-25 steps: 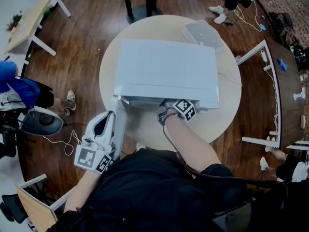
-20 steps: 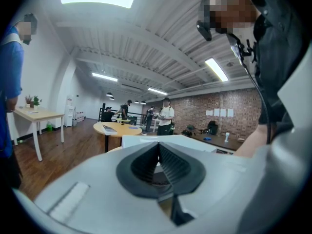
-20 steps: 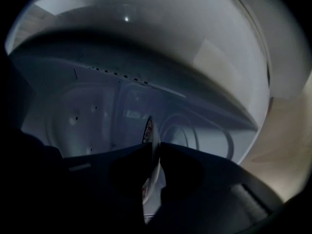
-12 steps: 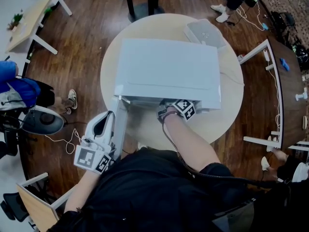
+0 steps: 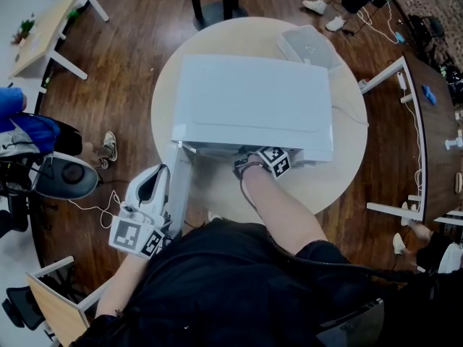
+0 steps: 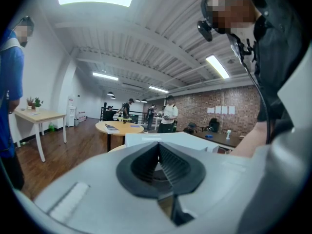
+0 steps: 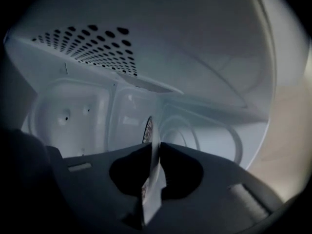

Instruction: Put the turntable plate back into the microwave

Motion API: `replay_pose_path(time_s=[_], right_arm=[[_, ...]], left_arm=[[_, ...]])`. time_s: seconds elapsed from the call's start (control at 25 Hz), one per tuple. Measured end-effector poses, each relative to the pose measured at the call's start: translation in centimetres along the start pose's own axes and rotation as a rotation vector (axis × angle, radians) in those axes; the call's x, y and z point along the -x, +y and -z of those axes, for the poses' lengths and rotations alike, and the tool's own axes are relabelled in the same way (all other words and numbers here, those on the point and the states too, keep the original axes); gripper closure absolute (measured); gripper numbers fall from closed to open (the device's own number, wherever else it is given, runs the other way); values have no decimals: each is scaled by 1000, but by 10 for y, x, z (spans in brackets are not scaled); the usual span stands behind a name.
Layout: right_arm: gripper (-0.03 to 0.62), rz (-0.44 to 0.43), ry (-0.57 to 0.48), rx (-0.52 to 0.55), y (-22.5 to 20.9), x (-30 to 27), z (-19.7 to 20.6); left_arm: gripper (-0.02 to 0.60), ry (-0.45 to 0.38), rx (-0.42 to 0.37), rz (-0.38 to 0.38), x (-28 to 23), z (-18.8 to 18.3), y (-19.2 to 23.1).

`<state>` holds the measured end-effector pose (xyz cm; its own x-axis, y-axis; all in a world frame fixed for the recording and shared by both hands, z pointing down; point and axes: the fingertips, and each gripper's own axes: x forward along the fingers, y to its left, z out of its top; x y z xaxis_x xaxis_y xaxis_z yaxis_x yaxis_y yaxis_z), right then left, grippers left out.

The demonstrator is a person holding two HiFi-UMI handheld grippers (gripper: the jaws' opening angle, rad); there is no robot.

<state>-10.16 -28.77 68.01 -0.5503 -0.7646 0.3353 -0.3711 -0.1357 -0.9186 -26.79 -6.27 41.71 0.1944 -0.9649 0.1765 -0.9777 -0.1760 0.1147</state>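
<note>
Well, at the far left the left gripper [image 6: 157, 152] hangs just outside the microwave's open door [image 5: 179, 186], its jaws drawn together with nothing between them. The white microwave [image 5: 253, 100] sits on a round table [image 5: 340, 172], its door swung out toward the person. Further right, the right gripper [image 7: 153, 162] reaches into the front opening, so the head view shows only its marker cube [image 5: 275, 163] at the cavity mouth. Its own view looks into the white cavity [image 7: 146, 57], where its jaws are clamped on the turntable plate [image 7: 149, 129], seen edge-on as a thin glass line; whether the plate touches the cavity floor cannot be told.
</note>
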Motion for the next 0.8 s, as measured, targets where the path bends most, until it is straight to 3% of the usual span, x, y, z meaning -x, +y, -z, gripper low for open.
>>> replay_pose_path(time_s=[0.52, 0.8], right_arm=[[555, 65, -56, -65, -19, -1, 0], [486, -59, -53, -73, 5, -6, 0]], left_arm=[[578, 17, -12, 2, 3, 3, -2], [578, 11, -29, -1, 4, 0, -5]])
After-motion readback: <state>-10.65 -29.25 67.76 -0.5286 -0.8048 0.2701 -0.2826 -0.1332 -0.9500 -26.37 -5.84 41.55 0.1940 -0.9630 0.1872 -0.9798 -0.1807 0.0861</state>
